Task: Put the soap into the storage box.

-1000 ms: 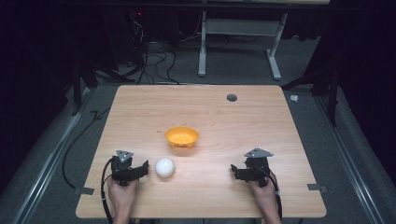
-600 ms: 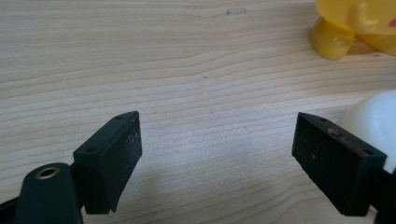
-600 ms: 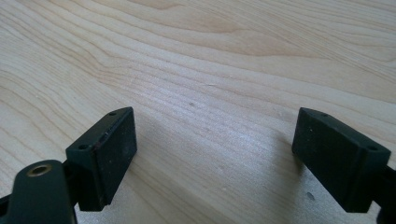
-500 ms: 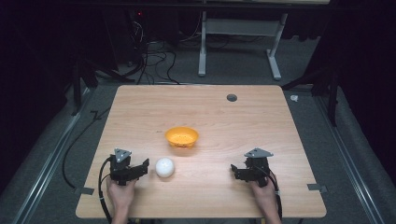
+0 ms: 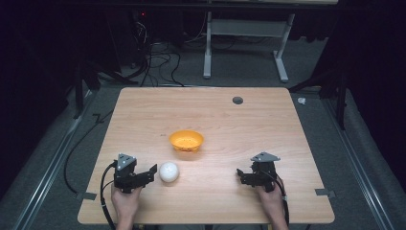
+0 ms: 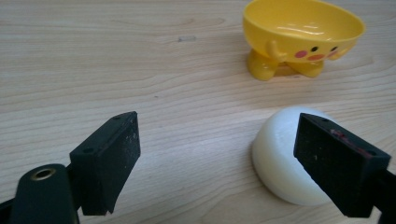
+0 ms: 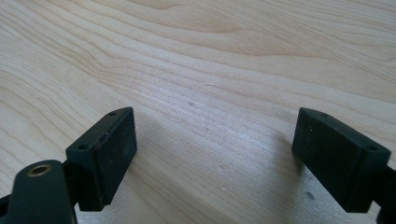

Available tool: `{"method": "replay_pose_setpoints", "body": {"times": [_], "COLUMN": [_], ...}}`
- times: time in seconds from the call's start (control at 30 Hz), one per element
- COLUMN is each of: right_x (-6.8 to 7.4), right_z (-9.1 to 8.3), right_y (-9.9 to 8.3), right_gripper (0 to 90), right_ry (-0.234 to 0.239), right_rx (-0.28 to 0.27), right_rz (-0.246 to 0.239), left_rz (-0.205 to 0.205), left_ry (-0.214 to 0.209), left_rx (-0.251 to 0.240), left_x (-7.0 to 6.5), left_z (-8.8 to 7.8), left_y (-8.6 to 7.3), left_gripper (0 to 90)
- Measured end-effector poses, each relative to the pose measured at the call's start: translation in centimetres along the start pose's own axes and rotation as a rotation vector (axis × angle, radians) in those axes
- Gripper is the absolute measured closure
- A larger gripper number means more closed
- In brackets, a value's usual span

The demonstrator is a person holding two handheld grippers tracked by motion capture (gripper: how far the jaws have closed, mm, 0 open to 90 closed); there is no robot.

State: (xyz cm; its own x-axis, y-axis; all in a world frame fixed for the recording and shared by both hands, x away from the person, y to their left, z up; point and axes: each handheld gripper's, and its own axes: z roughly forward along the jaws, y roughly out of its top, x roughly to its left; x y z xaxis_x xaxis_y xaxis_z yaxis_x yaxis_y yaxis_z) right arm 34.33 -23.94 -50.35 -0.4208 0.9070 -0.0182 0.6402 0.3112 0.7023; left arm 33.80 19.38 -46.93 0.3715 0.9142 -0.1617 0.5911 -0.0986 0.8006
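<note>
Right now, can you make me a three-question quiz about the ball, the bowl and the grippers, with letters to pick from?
1. Where is the ball?
A. inside the bowl
B. on the table beside the left gripper
C. by the right gripper

2. What colour is the bowl?
A. blue
B. green
C. yellow-orange

3. How is the left gripper?
A. open, holding nothing
B. shut on the ball
C. shut on the bowl

Answers:
1. B: the high view shows the ball on the table just next to the left gripper, nearer the person than the bowl.
2. C: the left gripper view shows a yellow-orange bowl with a little face and feet.
3. A: in the left gripper view its jaws stand wide apart with bare wood between them, and the ball sits behind one jaw.
</note>
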Motion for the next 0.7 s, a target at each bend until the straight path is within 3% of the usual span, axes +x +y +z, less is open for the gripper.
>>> {"method": "replay_pose_setpoints", "body": {"times": [0.43,0.57,0.7], "right_x": [0.0,0.0,0.0], "right_z": [0.0,0.0,0.0], "right_y": [0.0,0.0,0.0], "right_gripper": [14.6,14.6,14.6], "right_ry": [-0.002,-0.002,-0.002], "right_rx": [0.000,-0.001,0.000], "right_rz": [0.002,0.003,0.006], "left_rz": [0.088,0.138,0.143], "left_ry": [-0.110,-0.109,-0.117], "left_rx": [0.018,0.038,0.062], "left_x": [-3.0,-3.9,-4.1], "left_z": [0.2,0.5,1.0], "left_y": [1.4,1.4,1.2], "left_gripper": [12.7,11.5,10.8]}}
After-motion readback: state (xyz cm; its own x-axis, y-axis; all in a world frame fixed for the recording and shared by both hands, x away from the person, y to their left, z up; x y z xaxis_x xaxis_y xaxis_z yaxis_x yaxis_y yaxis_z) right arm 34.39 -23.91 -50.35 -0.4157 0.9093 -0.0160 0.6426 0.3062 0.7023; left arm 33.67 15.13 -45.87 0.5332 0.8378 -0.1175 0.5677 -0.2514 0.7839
